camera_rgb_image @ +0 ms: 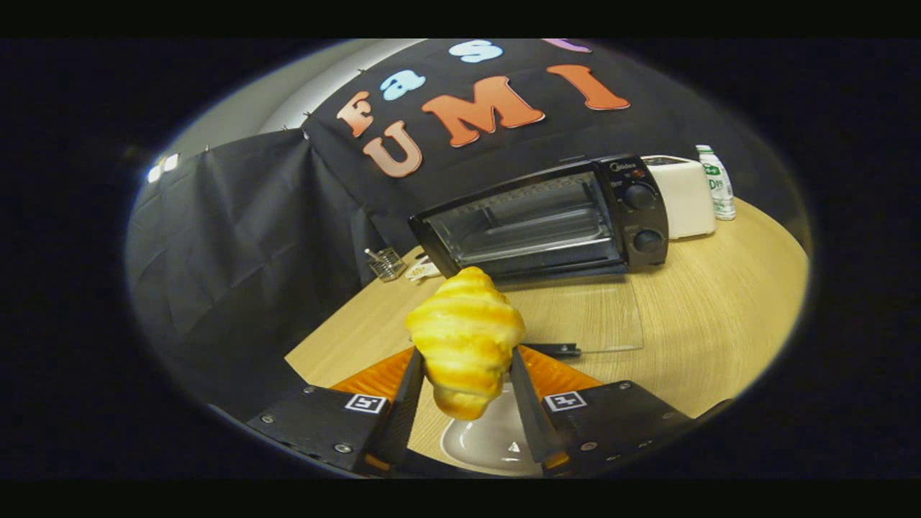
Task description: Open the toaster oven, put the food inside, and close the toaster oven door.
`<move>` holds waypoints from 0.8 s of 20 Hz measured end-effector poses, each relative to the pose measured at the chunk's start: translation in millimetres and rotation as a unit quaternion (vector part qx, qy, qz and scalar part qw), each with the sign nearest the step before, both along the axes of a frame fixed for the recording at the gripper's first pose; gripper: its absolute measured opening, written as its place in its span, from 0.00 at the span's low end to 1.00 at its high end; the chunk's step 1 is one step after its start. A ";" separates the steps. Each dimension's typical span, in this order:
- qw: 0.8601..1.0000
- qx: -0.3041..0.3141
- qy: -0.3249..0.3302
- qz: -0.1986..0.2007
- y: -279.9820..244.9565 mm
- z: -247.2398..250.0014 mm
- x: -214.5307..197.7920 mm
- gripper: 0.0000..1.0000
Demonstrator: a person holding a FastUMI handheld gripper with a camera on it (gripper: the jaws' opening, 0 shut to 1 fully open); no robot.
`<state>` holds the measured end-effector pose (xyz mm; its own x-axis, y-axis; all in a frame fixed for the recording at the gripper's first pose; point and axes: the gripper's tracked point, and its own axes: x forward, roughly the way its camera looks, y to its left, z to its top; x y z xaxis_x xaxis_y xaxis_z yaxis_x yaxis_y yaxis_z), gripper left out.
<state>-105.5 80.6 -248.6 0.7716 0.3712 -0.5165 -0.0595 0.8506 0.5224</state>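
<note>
A golden croissant (466, 338) stands upright between my two fingers, and my gripper (466, 374) is shut on it, lifted above a white plate (489, 439) that lies under the fingers. Beyond the croissant stands the black toaster oven (547, 216) on the wooden table (719, 309). Its glass door (583, 316) is folded down flat toward me, with the handle (554, 350) at the near edge just ahead of the right finger. The oven's cavity and rack show open. Two knobs sit on its right side.
A white toaster (687, 194) and a white bottle (717, 181) stand right of the oven at the back. A small wire basket (387, 263) sits left of the oven near the table's edge. Black cloth walls the booth.
</note>
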 end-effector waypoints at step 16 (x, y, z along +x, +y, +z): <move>0.993 0.036 0.014 -0.109 -25.0 -25.7 174.7 0.65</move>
<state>69.2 55.6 -274.4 0.8237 0.2324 -0.5172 0.1381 0.8024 0.5805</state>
